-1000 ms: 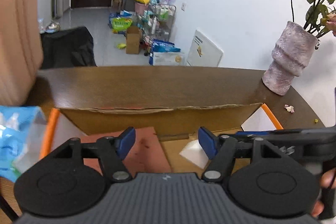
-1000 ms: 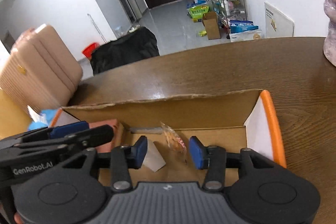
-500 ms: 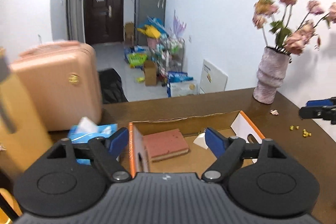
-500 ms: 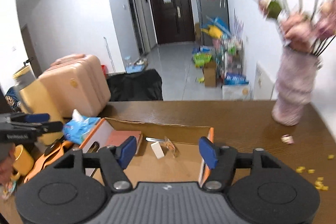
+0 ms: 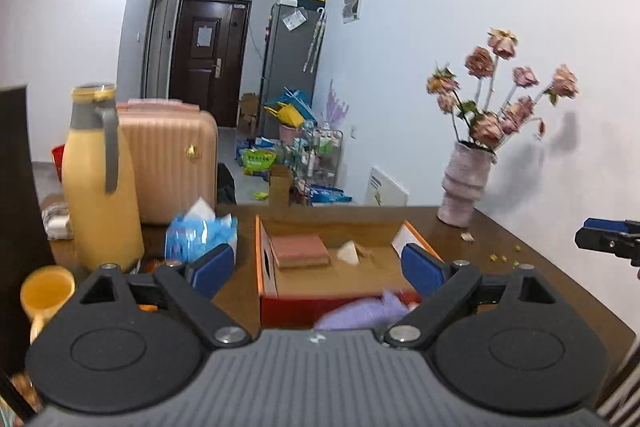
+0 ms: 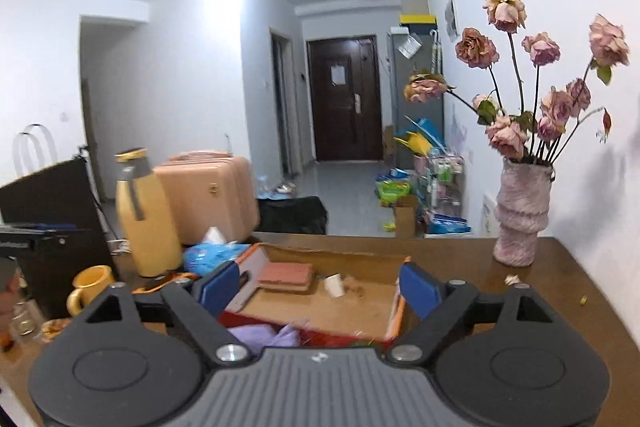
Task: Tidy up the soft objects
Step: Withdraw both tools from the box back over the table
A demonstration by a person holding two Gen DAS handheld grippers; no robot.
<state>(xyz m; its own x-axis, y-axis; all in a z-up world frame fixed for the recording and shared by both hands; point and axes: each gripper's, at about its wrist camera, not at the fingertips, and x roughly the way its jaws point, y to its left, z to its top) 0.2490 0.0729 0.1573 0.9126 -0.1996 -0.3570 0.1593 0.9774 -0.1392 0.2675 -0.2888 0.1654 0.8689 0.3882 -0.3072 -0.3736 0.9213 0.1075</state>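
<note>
An open cardboard box (image 5: 268, 267) (image 6: 394, 311) with orange edges lies on the brown table. Inside it rest a red-brown pad (image 5: 300, 249) (image 6: 285, 275), a white scrap (image 5: 347, 251) (image 6: 335, 285) and a small wrapper. A lilac soft object (image 5: 360, 313) (image 6: 266, 335) lies at the box's near end, partly hidden by the gripper bodies. My left gripper (image 5: 318, 269) hangs above and in front of the box, jaws opening, nothing between them. My right gripper (image 6: 318, 287) does the same, its jaws also opening and empty. The right gripper's fingers (image 5: 608, 237) show at the left view's right edge.
A yellow thermos (image 5: 100, 179) (image 6: 148, 215), a yellow mug (image 5: 46, 293) (image 6: 90, 285) and a blue tissue pack (image 5: 200, 233) (image 6: 212, 255) stand left of the box. A pink vase of dried roses (image 5: 466, 183) (image 6: 520, 215) stands at the back right. A pink suitcase (image 5: 172, 159) stands behind the table.
Both grippers have pulled back and up out of the box while their jaws widened. The whole box, the thermos, the mug and the lilac object have come into view.
</note>
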